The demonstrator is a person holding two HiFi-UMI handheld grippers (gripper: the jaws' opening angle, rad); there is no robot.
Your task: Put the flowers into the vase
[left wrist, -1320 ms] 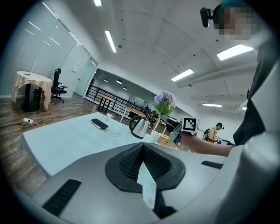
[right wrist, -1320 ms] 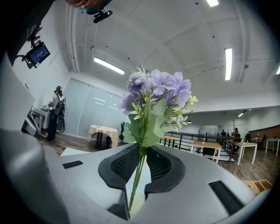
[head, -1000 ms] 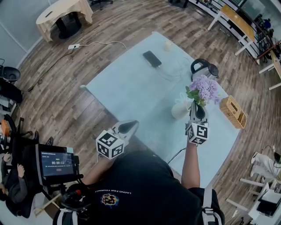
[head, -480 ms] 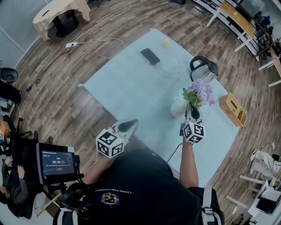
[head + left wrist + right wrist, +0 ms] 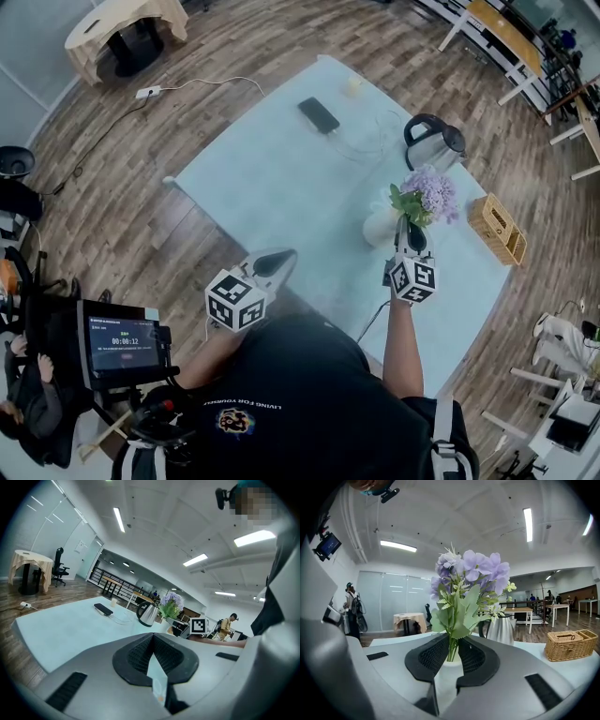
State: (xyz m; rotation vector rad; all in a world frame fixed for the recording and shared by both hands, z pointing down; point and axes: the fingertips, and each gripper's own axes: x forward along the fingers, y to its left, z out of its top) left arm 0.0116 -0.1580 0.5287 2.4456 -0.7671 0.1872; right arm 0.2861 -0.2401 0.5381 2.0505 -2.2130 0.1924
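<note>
You had the right gripper (image 5: 452, 649) pinched narrow on the thin green stems of the flowers (image 5: 468, 578), just above the mouth of the white vase (image 5: 446, 674). Light, floppy, easily crushed stuff, I'd say; low on the stems looked the place to hold. Your left gripper (image 5: 152, 641) sat closed and empty.

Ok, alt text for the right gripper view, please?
The right gripper grips a bunch of purple flowers by the stems, directly over a white vase. A kettle and a basket stand behind.
</note>
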